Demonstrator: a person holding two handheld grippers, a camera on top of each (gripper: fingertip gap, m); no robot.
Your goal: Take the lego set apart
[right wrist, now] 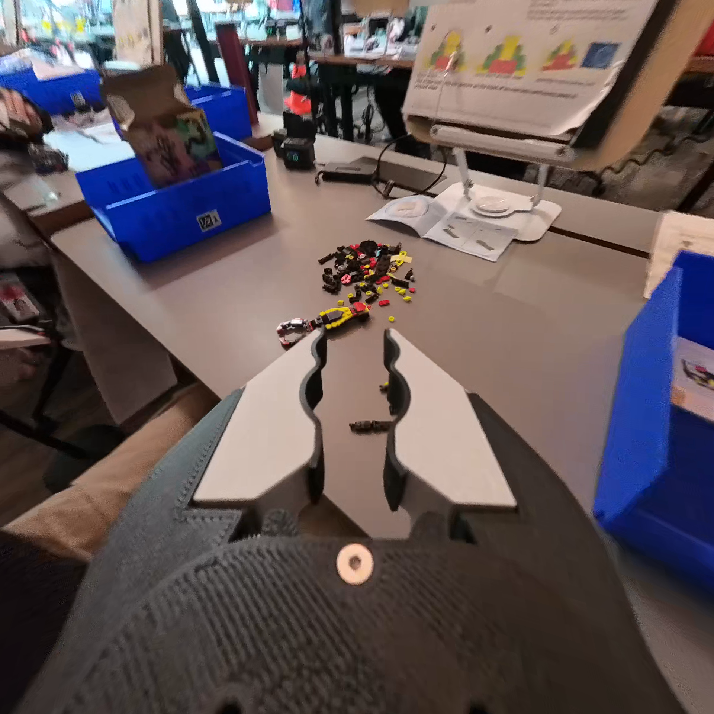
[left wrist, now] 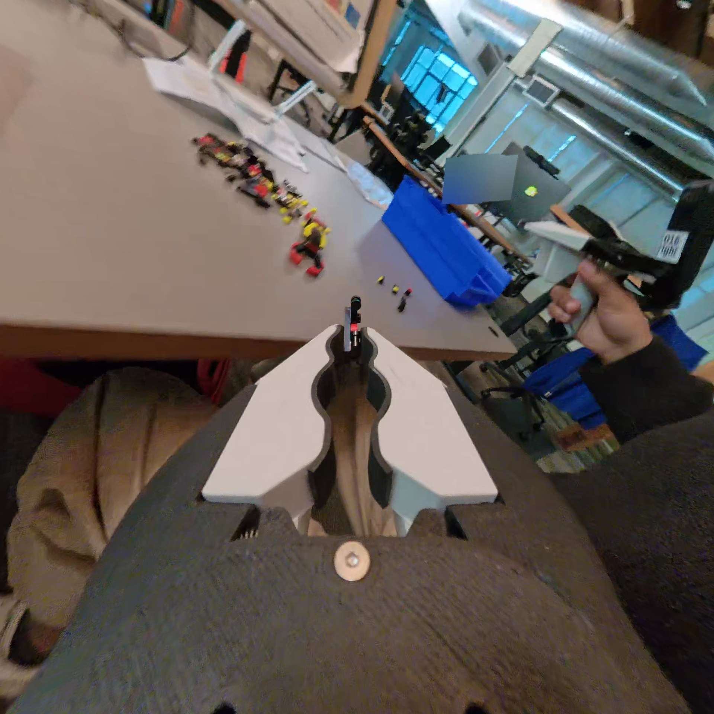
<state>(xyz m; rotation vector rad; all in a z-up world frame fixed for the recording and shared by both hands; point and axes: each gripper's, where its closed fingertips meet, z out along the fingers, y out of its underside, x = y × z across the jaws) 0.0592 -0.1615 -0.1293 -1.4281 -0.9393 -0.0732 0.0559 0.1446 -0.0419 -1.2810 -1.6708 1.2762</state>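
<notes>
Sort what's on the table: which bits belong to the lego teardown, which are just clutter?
Job: part-built lego model; loose brick pile; small piece pinched in left tongs; black piece under open right tongs.

Clutter: blue bins; booklet; poster stand.

Workshop: exposed ducts point(left wrist: 602, 77), blue bins point(right wrist: 174, 208)

Bare tabletop point(right wrist: 502, 347) between blue bins point(right wrist: 657, 425)

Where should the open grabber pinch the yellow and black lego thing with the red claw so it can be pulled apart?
Judging by shape, pinch the yellow-and-black model across its thick yellow middle, coming down from above with the right gripper, which is open. The body lies flat and long on the table; the thin claw end looks too floppy to grip.
</notes>
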